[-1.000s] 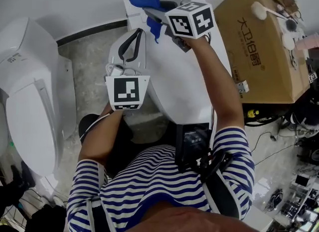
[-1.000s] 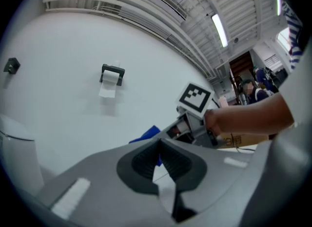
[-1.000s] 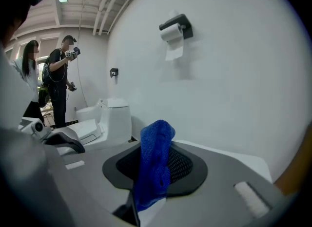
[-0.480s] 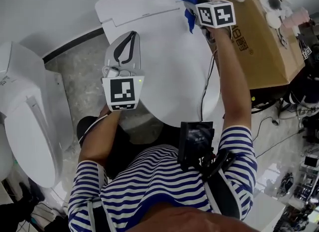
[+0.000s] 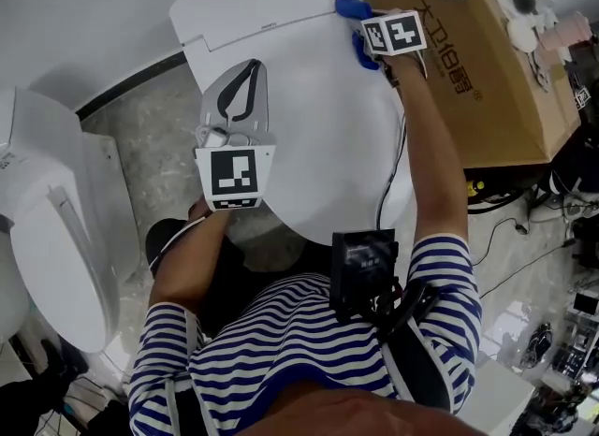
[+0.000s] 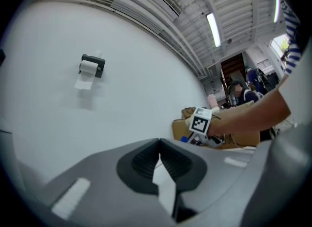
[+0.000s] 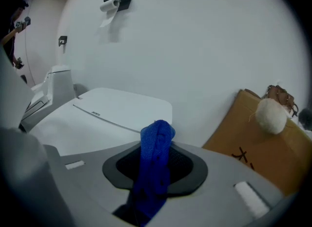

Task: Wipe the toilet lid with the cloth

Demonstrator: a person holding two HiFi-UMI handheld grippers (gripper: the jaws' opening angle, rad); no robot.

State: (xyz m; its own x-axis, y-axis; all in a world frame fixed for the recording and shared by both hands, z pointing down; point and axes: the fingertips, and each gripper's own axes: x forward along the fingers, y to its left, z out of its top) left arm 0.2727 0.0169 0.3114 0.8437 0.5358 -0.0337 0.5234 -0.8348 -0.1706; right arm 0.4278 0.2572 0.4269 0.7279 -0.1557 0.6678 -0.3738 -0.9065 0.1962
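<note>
The white toilet lid [image 5: 318,135] lies shut below me, and its back part also shows in the right gripper view [image 7: 97,111]. My right gripper [image 5: 359,21] is at the lid's far right corner, shut on a blue cloth [image 5: 363,50]. The cloth [image 7: 155,162] hangs bunched between its jaws [image 7: 156,145]. My left gripper [image 5: 251,67] hovers over the lid's left side with its jaws shut and nothing in them [image 6: 159,144]. The right gripper's marker cube [image 6: 199,122] shows in the left gripper view.
A large cardboard box [image 5: 477,69] stands right beside the toilet, with white brushes [image 7: 269,115] on top. A second white toilet [image 5: 56,219] is on the left. Cables [image 5: 524,210] trail on the floor at right. A paper-roll holder [image 6: 91,66] hangs on the wall.
My right gripper has carried the blue cloth from the back left of the toilet across to its far right corner. The left gripper has stayed about where it was.
</note>
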